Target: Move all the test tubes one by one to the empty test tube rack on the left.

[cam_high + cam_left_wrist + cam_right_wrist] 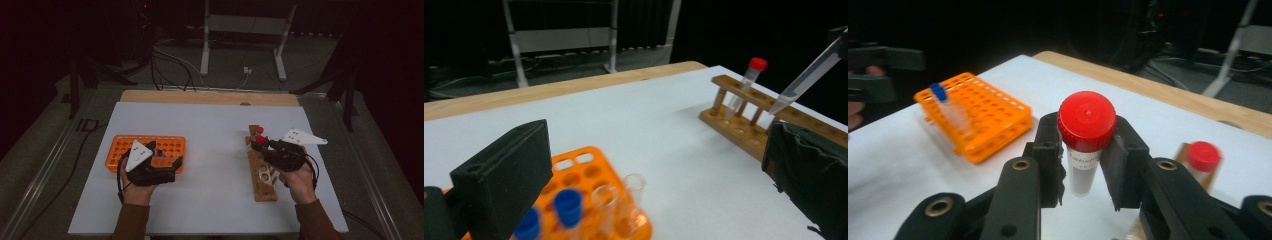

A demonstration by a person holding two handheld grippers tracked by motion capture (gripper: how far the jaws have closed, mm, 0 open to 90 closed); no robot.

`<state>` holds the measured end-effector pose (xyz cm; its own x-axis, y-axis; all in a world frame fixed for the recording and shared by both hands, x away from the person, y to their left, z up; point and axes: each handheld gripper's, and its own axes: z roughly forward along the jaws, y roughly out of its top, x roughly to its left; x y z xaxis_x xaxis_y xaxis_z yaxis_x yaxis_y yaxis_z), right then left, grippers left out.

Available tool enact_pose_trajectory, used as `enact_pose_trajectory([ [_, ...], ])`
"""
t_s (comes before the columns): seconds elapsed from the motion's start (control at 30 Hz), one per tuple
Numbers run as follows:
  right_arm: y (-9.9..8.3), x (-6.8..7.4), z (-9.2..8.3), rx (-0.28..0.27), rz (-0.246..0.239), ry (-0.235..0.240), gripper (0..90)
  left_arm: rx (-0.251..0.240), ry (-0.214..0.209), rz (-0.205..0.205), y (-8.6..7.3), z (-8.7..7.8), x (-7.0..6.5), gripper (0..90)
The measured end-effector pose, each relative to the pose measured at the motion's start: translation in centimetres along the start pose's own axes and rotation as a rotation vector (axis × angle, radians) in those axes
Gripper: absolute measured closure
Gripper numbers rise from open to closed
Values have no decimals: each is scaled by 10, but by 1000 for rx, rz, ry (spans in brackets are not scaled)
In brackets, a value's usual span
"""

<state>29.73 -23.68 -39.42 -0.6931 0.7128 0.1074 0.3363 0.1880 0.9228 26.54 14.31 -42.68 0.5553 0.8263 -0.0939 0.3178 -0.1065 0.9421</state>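
My right gripper point(260, 143) is shut on a red-capped tube point(1087, 131), gripping it just below the cap point(260, 140), above the far end of the wooden rack point(263, 186). In the left gripper view that tube point(809, 75) hangs tilted, with its pointed tip over the rack point(744, 131). A second red-capped tube point(260, 130) stands in the rack's far end. My left gripper point(165, 159) is open over the near right part of the orange rack point(125, 146). Blue-capped tubes point(568, 204) and clear uncapped tubes point(635, 187) stand below, between its spread jaws.
The white tabletop point(210, 130) lies bare between the two racks. A wooden strip point(200, 96) runs along its far edge. Beyond it are cables and a metal frame's legs point(205, 45) on the floor. The surroundings are dark.
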Motion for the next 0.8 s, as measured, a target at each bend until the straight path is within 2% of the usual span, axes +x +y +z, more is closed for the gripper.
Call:
enact_pose_trajectory([
  [0.13, 1, 8, 4, 11, -20, 19, 709, 16, -35, 22, 2, 12, -11, 8],
  [0.47, -2, 17, 12, 38, -13, 60, 709, 43, -139, 78, 8, 42, -44, 43],
  [0.73, -7, 21, 18, 63, 6, 85, 708, 97, -229, 182, 8, 70, -81, 118],
  [0.8, -8, 22, 19, 67, 9, 92, 708, 111, -249, 190, 8, 77, -89, 127],
])
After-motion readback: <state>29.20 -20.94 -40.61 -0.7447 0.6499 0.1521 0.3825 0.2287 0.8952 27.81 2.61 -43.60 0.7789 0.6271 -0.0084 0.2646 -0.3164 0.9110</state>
